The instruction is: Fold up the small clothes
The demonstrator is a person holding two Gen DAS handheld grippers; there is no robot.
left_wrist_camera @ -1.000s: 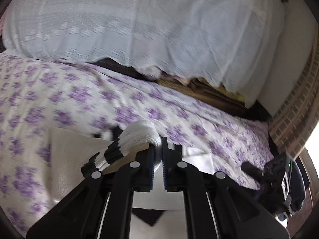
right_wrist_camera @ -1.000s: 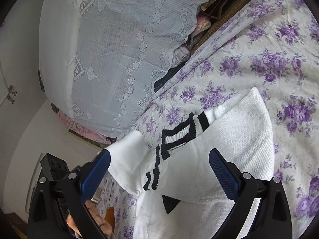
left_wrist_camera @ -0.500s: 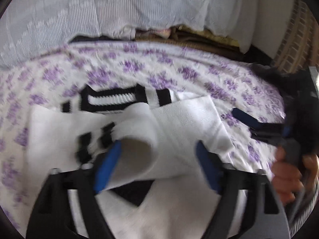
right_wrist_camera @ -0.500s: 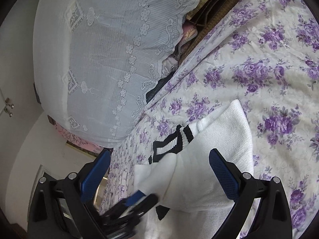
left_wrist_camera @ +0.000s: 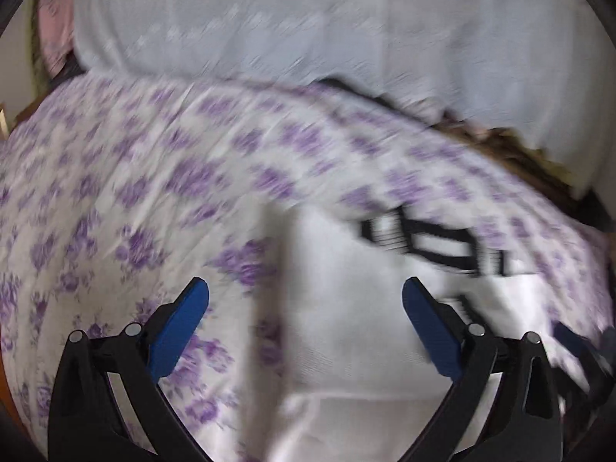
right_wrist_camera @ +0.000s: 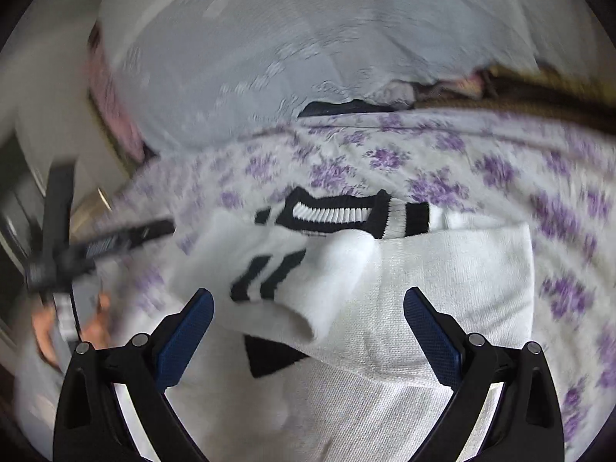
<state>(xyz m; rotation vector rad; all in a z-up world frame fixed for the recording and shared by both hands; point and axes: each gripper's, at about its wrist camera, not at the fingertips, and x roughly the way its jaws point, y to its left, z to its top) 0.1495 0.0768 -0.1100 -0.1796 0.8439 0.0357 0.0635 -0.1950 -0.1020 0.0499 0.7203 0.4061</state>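
Left wrist view, blurred: left gripper [left_wrist_camera: 306, 308] wide open, jaws just opened, nothing clamped, over white garment [left_wrist_camera: 346, 331] on flowered bedsheet [left_wrist_camera: 115, 177]; striped collar [left_wrist_camera: 435, 242] toward far right.

Right wrist view, sharper: right gripper [right_wrist_camera: 308, 319] spread wide, empty, above folded striped sleeve [right_wrist_camera: 292, 281]; hand [right_wrist_camera: 50, 331] with other gripper at left only here.

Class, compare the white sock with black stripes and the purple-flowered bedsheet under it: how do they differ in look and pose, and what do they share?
The sock bears black stripes and a ribbed cuff; the bedsheet is printed with purple flowers. The sock is folded over on itself; the bedsheet lies spread out. The sock is small; the bedsheet reaches past the frame. Both are pale cloth.
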